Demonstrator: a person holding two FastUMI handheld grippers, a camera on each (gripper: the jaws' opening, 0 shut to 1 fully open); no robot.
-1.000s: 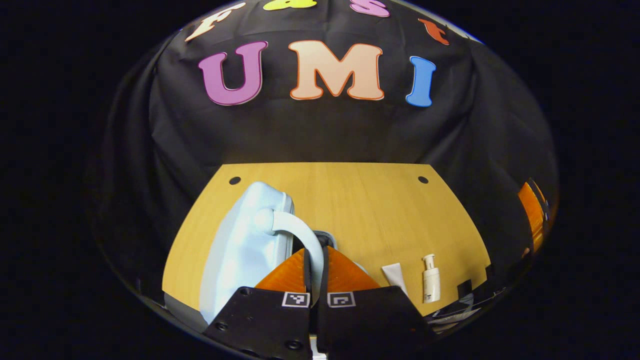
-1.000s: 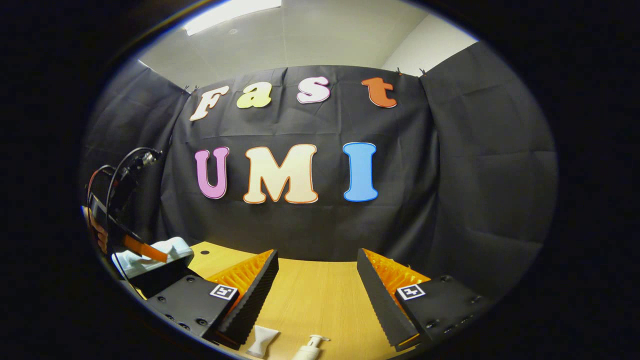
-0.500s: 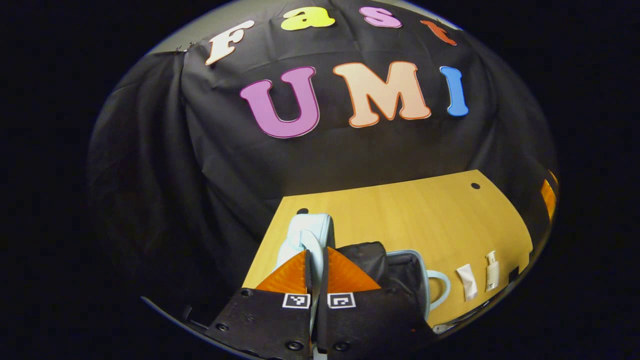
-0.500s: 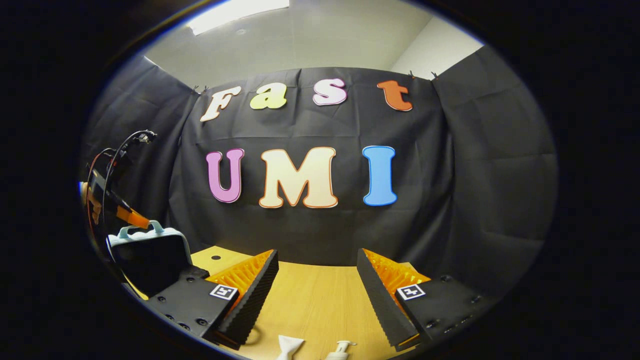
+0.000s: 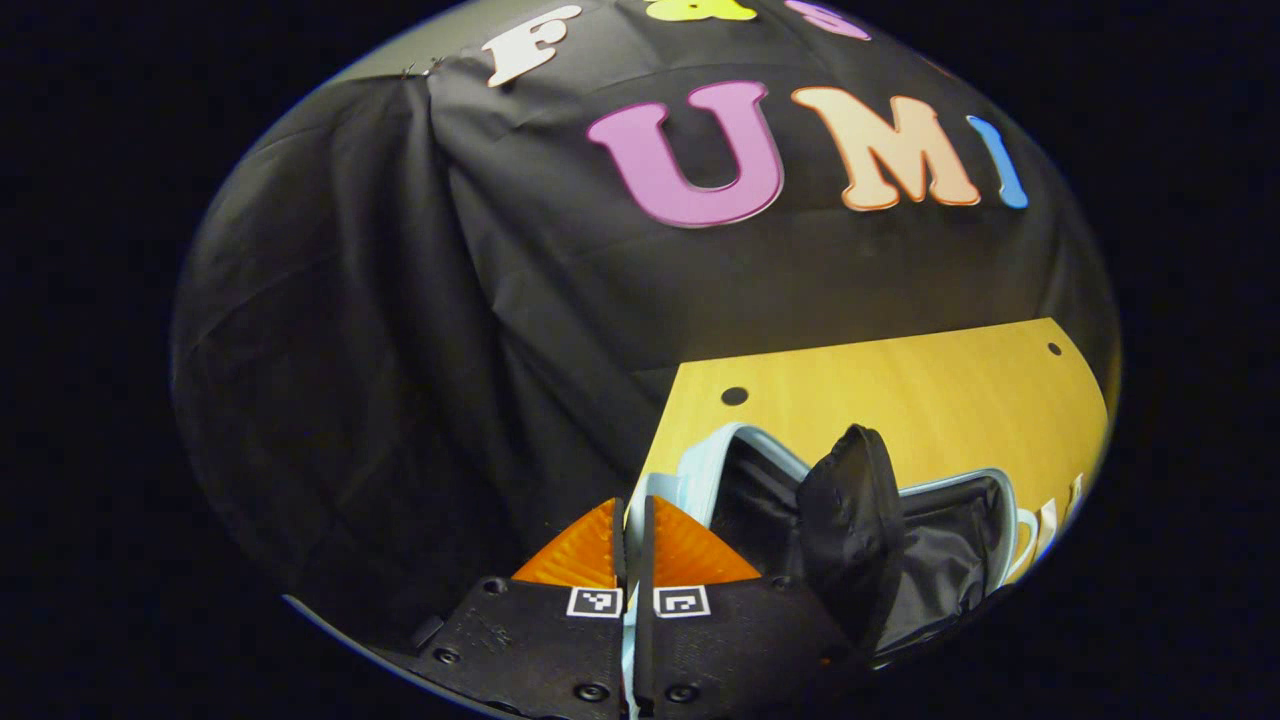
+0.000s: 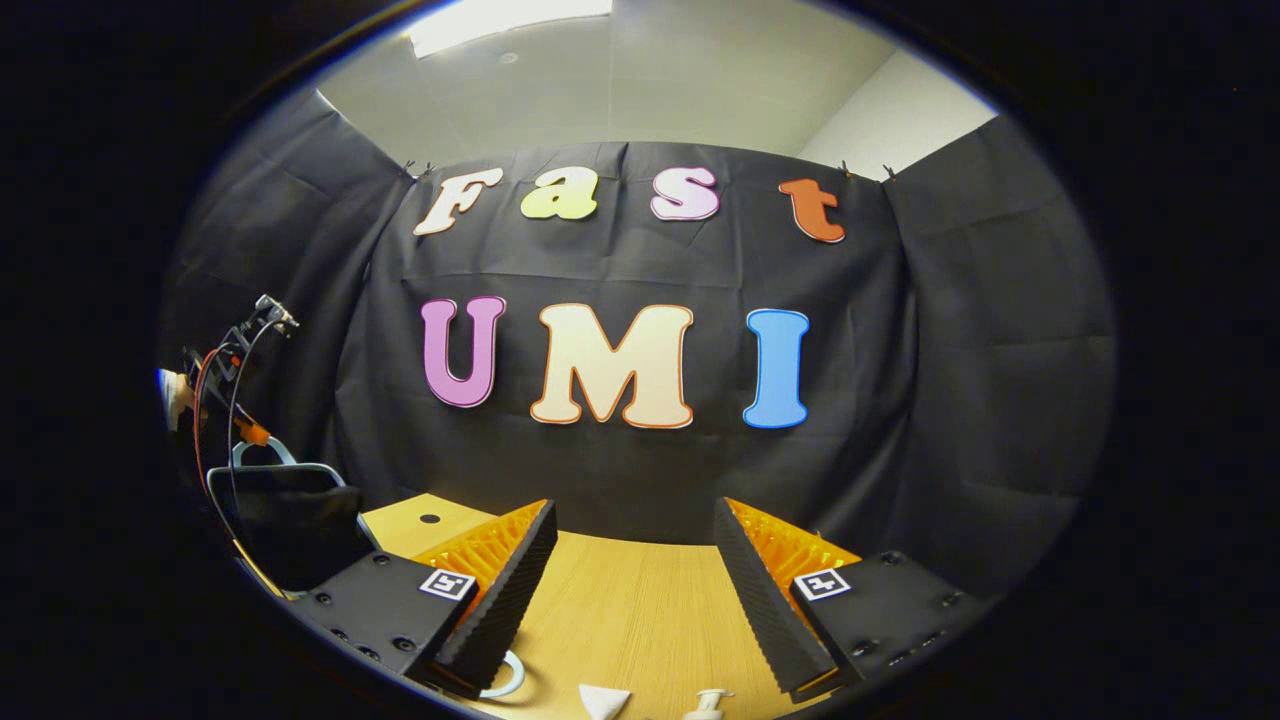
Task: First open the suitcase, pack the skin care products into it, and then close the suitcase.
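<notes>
Left gripper (image 5: 631,520) pinching suitcase (image 5: 900,520) lid handle (image 5: 636,500); shell light, stiff, hinged; right gripper (image 6: 632,560) jaws wide, empty

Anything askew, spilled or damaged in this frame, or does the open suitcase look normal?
Nothing stands out. The suitcase lies open on the table, dark lining showing, its lid handle clamped in the left gripper. The right gripper hangs open above the tube and pump bottle, both lying unspilled.

recording booth | black cloth walls (image 6: 960,350) | wooden table (image 6: 640,610)
</notes>
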